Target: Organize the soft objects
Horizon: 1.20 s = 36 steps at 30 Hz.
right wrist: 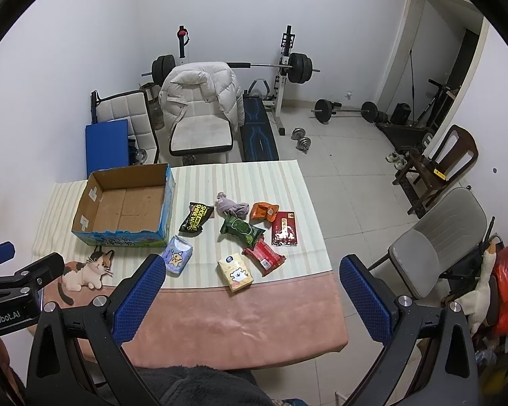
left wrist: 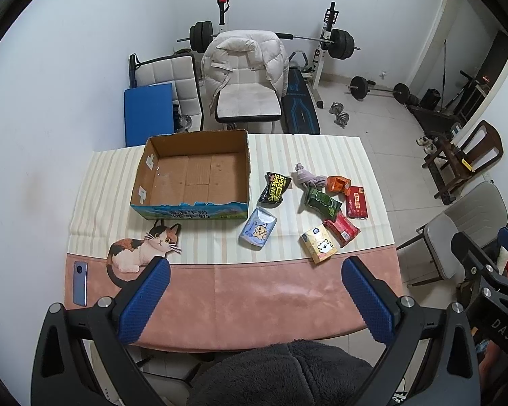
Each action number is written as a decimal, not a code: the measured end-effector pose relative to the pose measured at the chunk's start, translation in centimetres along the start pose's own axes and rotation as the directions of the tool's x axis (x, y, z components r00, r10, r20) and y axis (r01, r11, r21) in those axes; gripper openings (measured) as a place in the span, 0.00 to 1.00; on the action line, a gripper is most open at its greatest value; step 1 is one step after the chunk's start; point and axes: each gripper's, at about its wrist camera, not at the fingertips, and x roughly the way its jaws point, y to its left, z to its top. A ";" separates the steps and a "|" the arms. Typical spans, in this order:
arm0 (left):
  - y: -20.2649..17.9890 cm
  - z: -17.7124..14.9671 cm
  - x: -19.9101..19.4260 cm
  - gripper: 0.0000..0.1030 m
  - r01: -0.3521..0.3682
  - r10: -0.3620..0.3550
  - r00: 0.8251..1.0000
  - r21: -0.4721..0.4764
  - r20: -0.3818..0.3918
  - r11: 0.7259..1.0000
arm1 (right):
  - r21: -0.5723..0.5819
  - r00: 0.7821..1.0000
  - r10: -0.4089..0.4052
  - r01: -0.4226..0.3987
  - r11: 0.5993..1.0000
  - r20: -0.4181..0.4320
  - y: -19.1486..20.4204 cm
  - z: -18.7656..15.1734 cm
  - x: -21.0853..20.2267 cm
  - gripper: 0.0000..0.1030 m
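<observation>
Right now both tools hover over the near edge of the counter (left wrist: 254, 291), each spread wide with nothing between its pads: the left hand-held gripper (left wrist: 254, 301) and the right hand-held gripper (right wrist: 250, 301).

The box (left wrist: 193, 176) sits left of centre in the frame, open and bare inside. The soft things lie to its right, centre to centre-right: one black pack (left wrist: 274, 187), one blue pack (left wrist: 258, 231), one green pack (left wrist: 321, 203), one orange pouch (left wrist: 338, 184), two red packs (left wrist: 355, 203), one yellow tissue pack (left wrist: 319, 246) and one grey cloth (left wrist: 304, 177), eight in all.

The likely trouble is the tight cluster: the green pack touches the cloth and a red pack, so a wide grab could catch two. Slick, squashy wrappers may also slip from the pads. One phone (left wrist: 80, 282) lies at lower left.
</observation>
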 end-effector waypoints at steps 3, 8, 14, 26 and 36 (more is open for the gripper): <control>0.0 0.0 0.0 1.00 0.000 0.000 1.000 0.000 0.000 1.000 | 0.000 1.000 0.001 -0.001 1.000 0.000 -0.1 0.0 0.0 1.00; -0.1 -0.1 0.0 1.00 -0.001 0.001 1.000 -0.003 0.002 1.000 | -0.002 1.000 -0.001 0.001 1.000 0.004 -0.1 0.2 -0.4 1.00; -0.4 -0.2 -0.4 1.00 0.003 -0.003 1.000 -0.002 0.007 1.000 | 0.000 1.000 -0.001 0.001 1.000 0.006 0.0 0.1 -0.5 1.00; -1.3 -0.3 -1.2 1.00 0.009 -0.009 1.000 0.003 0.015 1.000 | -0.001 1.000 0.000 0.000 1.000 0.008 -0.1 0.5 -0.9 1.00; -1.3 -0.6 -1.1 1.00 0.008 -0.008 1.000 0.002 0.018 1.000 | 0.001 1.000 0.007 -0.007 1.000 0.008 -0.4 0.6 -1.0 1.00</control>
